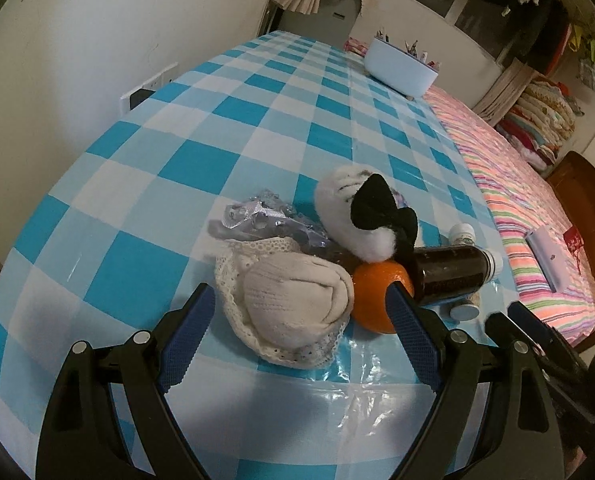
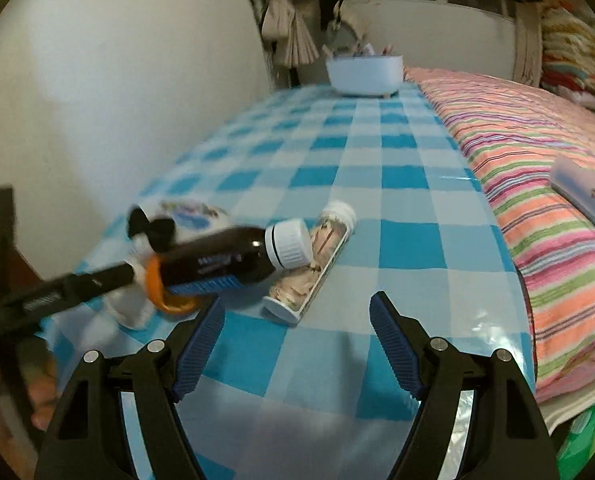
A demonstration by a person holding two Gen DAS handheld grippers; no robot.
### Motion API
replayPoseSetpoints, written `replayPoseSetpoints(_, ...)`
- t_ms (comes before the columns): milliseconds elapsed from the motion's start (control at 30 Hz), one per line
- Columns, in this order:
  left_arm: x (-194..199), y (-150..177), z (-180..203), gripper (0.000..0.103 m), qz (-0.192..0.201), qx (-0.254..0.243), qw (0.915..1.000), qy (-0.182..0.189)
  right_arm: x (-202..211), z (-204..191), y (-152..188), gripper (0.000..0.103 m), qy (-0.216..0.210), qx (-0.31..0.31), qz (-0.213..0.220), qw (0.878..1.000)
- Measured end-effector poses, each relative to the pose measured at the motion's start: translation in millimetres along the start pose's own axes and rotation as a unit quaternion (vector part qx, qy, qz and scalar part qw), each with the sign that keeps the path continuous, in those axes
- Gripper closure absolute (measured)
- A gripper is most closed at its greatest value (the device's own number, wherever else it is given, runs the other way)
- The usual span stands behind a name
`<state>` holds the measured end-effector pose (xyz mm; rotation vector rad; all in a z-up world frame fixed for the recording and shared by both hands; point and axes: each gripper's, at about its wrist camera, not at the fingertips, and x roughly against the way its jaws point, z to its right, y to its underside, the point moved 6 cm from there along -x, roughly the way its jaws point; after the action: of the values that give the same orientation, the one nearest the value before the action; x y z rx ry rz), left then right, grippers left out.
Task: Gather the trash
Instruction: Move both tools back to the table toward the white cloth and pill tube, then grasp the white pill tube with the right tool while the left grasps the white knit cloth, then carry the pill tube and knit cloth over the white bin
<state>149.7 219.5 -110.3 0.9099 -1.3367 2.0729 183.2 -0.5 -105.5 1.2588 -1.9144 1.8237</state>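
Found the left gripper [image 1: 299,294] spread wide and holding nothing, straddling a rolled cream lace-edged sock [image 1: 289,312] with a round orange fruit [image 1: 371,296] against its right finger. Saw the dark brown plastic bottle with a white screw cap [image 1: 449,272] lying on its side just right of that finger, long axis running across the blue-and-white checked tablecloth [image 1: 217,140], cap end away to the right. Spotted crumpled silver blister foil [image 1: 257,220] and a white fluffy sock with a black bow [image 1: 345,208] just behind. Kept the right gripper [image 2: 297,304] equally wide and empty, near a clear capped vial [image 2: 321,256] lying ahead and slightly left, axis slanting away. Judged the left nearer the bottle, needing a swing right across its axis; noted the pale oval tub [image 1: 401,66] well apart at the far end
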Motion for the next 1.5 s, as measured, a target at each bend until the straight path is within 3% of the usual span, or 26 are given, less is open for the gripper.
replayPoseSetpoints(533,-6,2,0,0.017,-0.008,-0.001,1.0000,0.005,-48,-8,-10,0.032,0.039,0.031,-0.050,0.998)
replayPoseSetpoints(733,-11,3,0,0.017,-0.012,0.001,0.9999,0.006,-58,-6,-12,0.054,0.036,0.022,-0.061,0.997)
replayPoseSetpoints(933,-14,4,2,0.017,-0.013,0.002,0.9999,0.008,-56,-2,-13,0.066,0.030,0.015,-0.060,0.998)
replayPoseSetpoints(1033,-16,4,2,0.024,-0.009,0.005,0.9999,0.007,-55,1,-12,0.071,0.022,0.013,-0.060,0.998)
replayPoseSetpoints(1167,-18,6,-1,0.044,-0.012,0.016,0.9997,0.013,-51,3,-10,0.072,0.012,0.005,-0.058,0.998)
replayPoseSetpoints(1500,-7,11,2,0.049,-0.005,0.006,0.9999,0.006,-29,12,-6,0.073,-0.014,-0.020,-0.040,0.999)
